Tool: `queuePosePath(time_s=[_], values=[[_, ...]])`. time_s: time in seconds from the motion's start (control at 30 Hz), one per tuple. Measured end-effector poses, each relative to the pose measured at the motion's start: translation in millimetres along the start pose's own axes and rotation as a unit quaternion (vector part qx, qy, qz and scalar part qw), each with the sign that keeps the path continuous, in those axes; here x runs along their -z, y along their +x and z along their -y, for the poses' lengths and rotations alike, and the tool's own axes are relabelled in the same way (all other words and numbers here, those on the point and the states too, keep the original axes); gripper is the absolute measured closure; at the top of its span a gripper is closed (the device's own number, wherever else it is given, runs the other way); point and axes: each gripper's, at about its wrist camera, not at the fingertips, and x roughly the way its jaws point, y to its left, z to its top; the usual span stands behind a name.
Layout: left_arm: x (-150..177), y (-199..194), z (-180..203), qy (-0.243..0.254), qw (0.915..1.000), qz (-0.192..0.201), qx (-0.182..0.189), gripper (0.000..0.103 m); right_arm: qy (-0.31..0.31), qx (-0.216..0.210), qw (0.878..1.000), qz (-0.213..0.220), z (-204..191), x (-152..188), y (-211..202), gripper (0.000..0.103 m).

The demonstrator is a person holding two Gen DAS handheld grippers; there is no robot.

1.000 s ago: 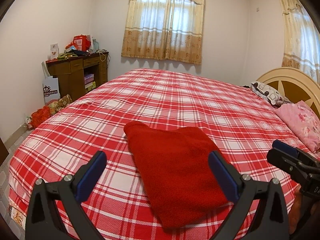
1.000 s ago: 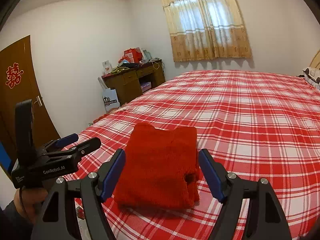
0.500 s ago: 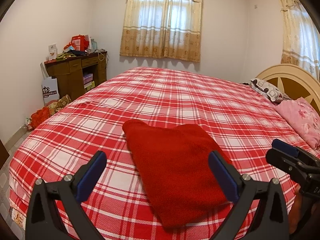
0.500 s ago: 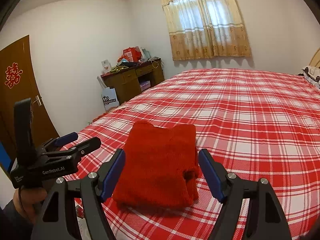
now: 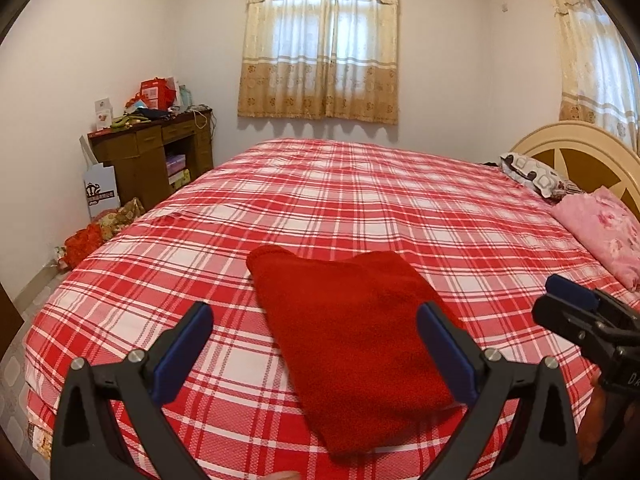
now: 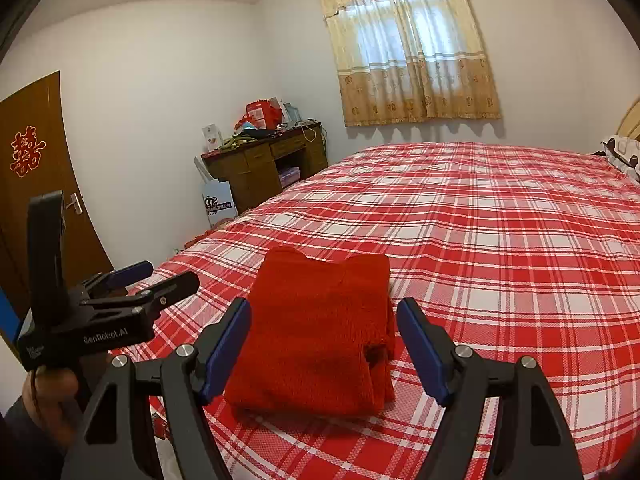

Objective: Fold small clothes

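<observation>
Red garment (image 5: 352, 344), tools: no change.

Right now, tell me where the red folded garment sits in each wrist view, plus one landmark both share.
Left wrist: red folded garment lies lower centre on the plaid bed, running toward the right finger.
Right wrist: it lies lower centre, framed between the open fingers.
Shared landmark: wooden desk against the far wall.
</observation>
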Motion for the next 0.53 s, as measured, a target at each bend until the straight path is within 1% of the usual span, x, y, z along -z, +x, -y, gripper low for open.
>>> queuePosePath(time_s=[0.37,0.53], values=[[0,8,-10,-0.004,0.9993,-0.012,-0.036,0.0,-0.009,-0.002,1.0,-0.008,-6,4,4,0.027],[2,5,-13,0.0,0.9992,0.001,-0.04,0.0,-0.011,-0.003,1.0,-0.009,-7,5,4,0.027]])
